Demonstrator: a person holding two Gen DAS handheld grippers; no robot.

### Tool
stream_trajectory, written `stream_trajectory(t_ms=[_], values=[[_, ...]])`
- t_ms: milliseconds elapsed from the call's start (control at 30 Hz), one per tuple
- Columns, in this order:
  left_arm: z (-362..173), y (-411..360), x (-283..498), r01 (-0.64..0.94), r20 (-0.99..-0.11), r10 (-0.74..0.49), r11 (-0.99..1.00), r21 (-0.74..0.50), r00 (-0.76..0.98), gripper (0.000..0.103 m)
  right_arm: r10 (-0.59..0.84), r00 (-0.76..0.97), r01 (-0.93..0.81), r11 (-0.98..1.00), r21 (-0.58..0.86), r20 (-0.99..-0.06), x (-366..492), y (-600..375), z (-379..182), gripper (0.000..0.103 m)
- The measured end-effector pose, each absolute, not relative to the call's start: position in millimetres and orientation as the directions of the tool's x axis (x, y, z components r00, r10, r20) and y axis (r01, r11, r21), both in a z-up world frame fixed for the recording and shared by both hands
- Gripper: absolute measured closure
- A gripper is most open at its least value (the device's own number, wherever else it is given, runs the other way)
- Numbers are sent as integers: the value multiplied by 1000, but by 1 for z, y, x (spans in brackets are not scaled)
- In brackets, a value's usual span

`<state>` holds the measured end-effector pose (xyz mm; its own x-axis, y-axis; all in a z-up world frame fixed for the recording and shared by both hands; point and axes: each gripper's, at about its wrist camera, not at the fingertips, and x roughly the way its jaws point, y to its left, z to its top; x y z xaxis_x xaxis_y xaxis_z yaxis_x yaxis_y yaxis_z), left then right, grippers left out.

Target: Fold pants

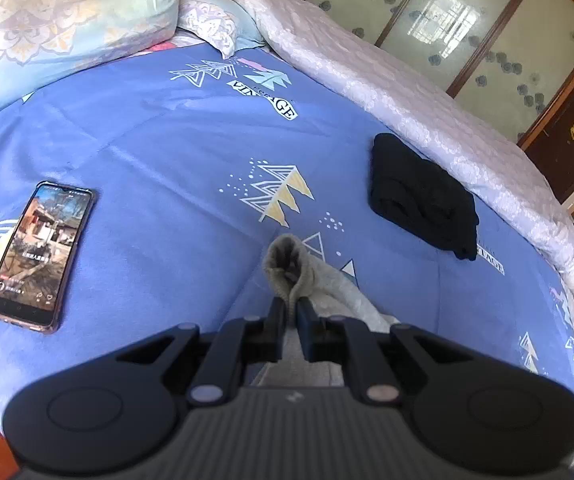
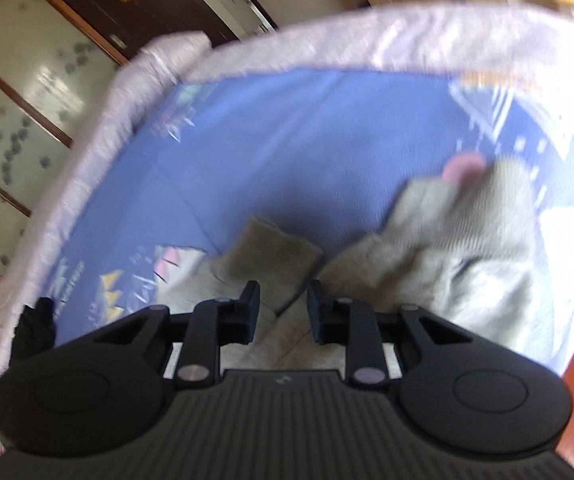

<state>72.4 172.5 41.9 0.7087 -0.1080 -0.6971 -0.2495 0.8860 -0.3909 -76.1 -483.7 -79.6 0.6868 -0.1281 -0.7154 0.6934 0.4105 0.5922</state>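
Grey fleece pants (image 1: 327, 280) lie on the blue printed bed sheet (image 1: 167, 152). My left gripper (image 1: 291, 304) is shut on a bunched grey cuff that stands up just past its fingertips. In the blurred right wrist view, more of the grey pants (image 2: 467, 240) lie crumpled to the right. A darker folded cuff (image 2: 271, 256) reaches in between the fingers of my right gripper (image 2: 283, 292). Its jaws stand a little apart, closed in on that thick fabric. The cloth under both grippers is hidden.
A folded black garment (image 1: 419, 196) lies on the sheet to the right, near a rolled pale quilt (image 1: 387, 80). A lit phone (image 1: 39, 256) lies at the left. Pillows (image 1: 67, 12) are at the head, and a wardrobe with glass doors (image 1: 467, 32) stands beyond the bed.
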Motion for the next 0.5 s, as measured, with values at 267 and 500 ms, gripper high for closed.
stream_trajectory(t_ms=[267, 500], values=[[38, 180, 69, -268, -701, -117, 870, -414, 703, 95, -18, 736, 661, 231, 714, -676, -80, -497, -85, 94], [48, 191, 68, -255, -672, -154, 846, -469, 725, 95, -167, 862, 506, 244, 827, -478, -124, -493, -10, 96]])
